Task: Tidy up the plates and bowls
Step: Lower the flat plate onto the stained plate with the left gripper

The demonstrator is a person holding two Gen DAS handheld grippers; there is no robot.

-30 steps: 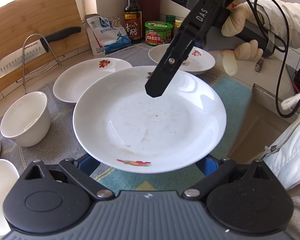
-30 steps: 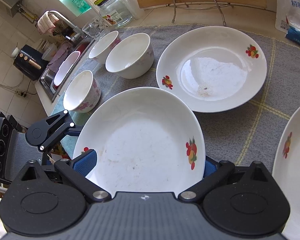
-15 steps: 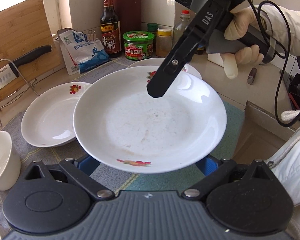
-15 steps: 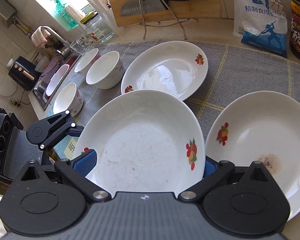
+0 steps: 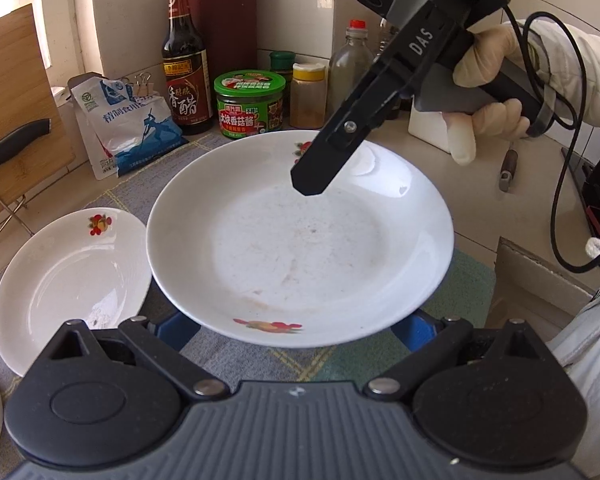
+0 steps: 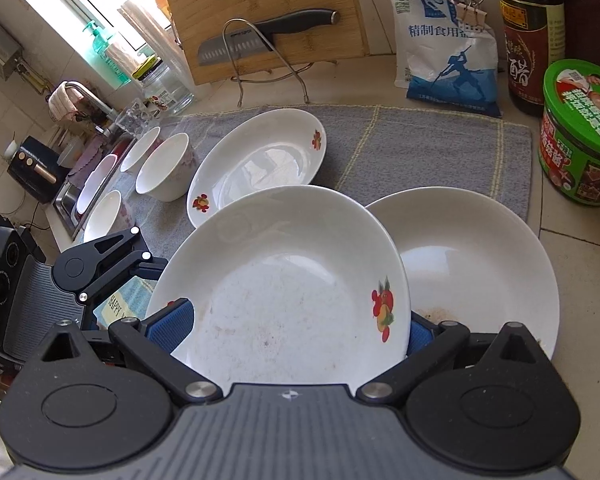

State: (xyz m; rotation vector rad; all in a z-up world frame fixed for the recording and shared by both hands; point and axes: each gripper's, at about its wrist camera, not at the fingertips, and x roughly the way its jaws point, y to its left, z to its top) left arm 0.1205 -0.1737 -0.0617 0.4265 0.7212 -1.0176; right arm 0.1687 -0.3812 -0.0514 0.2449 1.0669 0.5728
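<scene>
A white plate with fruit prints [image 5: 300, 240] hangs above the counter, carried from opposite sides by both grippers. My left gripper [image 5: 296, 332] has its blue pads wedged wide against the near rim, and it shows in the right wrist view as the left gripper [image 6: 100, 264]. My right gripper [image 6: 292, 328] clamps the other rim; one of its fingers [image 5: 324, 160] reaches over the far edge. The carried plate [image 6: 284, 280] overlaps a stained plate [image 6: 468, 264] lying below it. Another plate [image 6: 260, 160] rests on the grey mat [image 6: 420, 148], with several white bowls [image 6: 164, 168] beyond it.
Along the wall stand a vinegar bottle [image 5: 186, 72], a green jar [image 5: 250, 104], a salt bag [image 5: 128, 124] and spice bottles. A cutting board with a knife [image 6: 268, 32] leans on a wire stand. A sink [image 6: 84, 188] lies far left. A gloved hand [image 5: 488, 92] holds the right gripper.
Both grippers have carried the plate sideways along the counter, away from the bowls. It now overlaps the stained plate by the jars. Both grips are unchanged.
</scene>
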